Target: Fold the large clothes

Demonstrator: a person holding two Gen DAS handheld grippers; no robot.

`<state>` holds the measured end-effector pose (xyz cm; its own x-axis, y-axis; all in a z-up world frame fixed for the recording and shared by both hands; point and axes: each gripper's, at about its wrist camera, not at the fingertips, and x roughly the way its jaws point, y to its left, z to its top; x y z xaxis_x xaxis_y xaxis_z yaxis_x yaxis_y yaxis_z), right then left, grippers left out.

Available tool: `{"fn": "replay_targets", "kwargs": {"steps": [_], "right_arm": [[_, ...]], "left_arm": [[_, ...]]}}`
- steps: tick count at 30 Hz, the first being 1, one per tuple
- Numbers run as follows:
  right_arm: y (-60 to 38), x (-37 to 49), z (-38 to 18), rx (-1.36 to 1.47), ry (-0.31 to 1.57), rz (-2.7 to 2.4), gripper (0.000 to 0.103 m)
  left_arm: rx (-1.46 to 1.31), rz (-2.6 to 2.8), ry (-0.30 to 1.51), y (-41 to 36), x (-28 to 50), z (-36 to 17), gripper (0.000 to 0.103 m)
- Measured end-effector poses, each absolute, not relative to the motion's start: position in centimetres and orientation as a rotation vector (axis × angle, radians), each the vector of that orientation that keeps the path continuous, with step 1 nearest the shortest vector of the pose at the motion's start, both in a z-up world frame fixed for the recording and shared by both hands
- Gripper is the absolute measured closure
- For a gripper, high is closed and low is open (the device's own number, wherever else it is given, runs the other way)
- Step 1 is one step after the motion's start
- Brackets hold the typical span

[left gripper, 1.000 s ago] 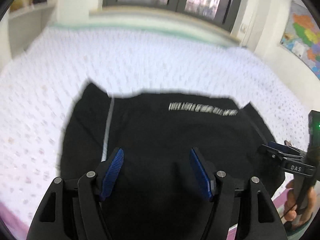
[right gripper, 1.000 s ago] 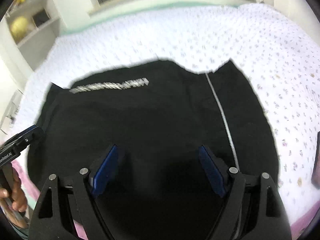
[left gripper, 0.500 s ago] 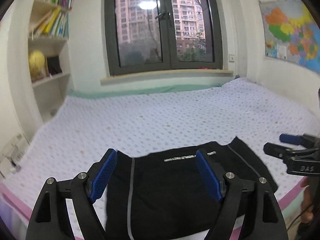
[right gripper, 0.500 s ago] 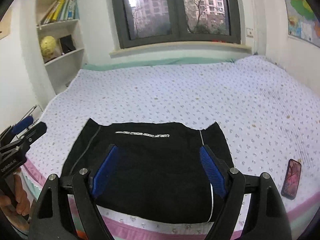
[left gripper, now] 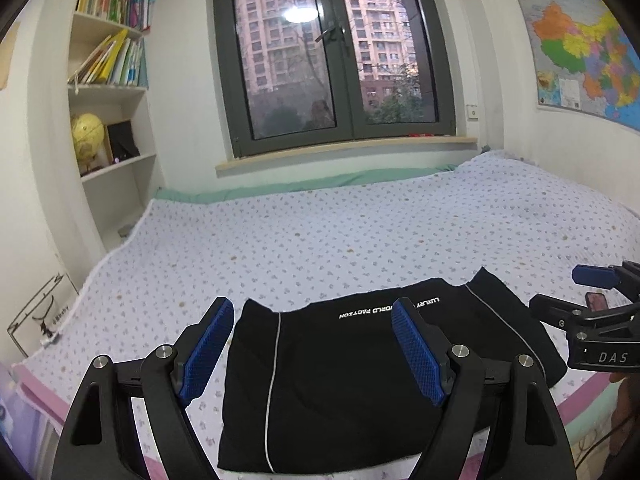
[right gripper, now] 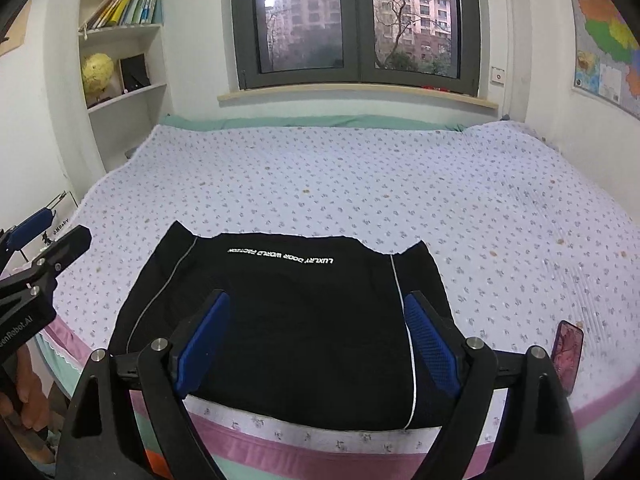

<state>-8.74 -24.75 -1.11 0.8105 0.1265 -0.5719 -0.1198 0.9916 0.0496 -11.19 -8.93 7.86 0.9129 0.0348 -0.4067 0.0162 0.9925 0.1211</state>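
A black garment (left gripper: pixel 340 368) (right gripper: pixel 304 320), folded into a flat rectangle with white piping and a line of white lettering, lies at the near edge of the bed (right gripper: pixel 360 184). My left gripper (left gripper: pixel 313 306) hovers above and short of it, open, with nothing between its blue pads. My right gripper (right gripper: pixel 317 298) hangs likewise over the garment's near part; its jaws are opening and hold nothing. Each gripper shows in the other's view: the right gripper (left gripper: pixel 560 290) at the right edge, the left gripper (right gripper: pixel 66 226) at the left edge, both off the cloth.
A phone (right gripper: pixel 566 350) lies on the bed right of the garment. The flowered sheet stretches back to a window (left gripper: pixel 332 60). A bookshelf with a yellow globe (left gripper: pixel 86 136) stands at the left wall, a map (left gripper: pixel 580 48) hangs on the right wall. A hand (right gripper: pixel 24 392) holds the left gripper.
Both grippers have risen and drawn back from close over the garment, tilting up so the whole room shows. Their jaws stand a little wider. The garment lies still.
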Motion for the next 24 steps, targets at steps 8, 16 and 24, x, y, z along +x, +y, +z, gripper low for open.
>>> {"fn": "replay_targets", "kwargs": {"steps": [8,16,24], "right_arm": [[-24.6,-8.2,-2.0,0.017,0.640,0.135,0.013],[-24.1,-7.9,-2.5,0.007,0.651,0.147,0.013],[-24.3,-7.5,-3.0,0.007,0.663,0.145,0.013]], "left_arm": [[0.084,0.023,0.457,-7.9,-10.5,6.9,0.021],[0.075,0.017,0.474,-7.6,-10.3,6.5,0.021],[0.078,0.004,0.500,-7.1,-9.8,5.8,0.021]]}}
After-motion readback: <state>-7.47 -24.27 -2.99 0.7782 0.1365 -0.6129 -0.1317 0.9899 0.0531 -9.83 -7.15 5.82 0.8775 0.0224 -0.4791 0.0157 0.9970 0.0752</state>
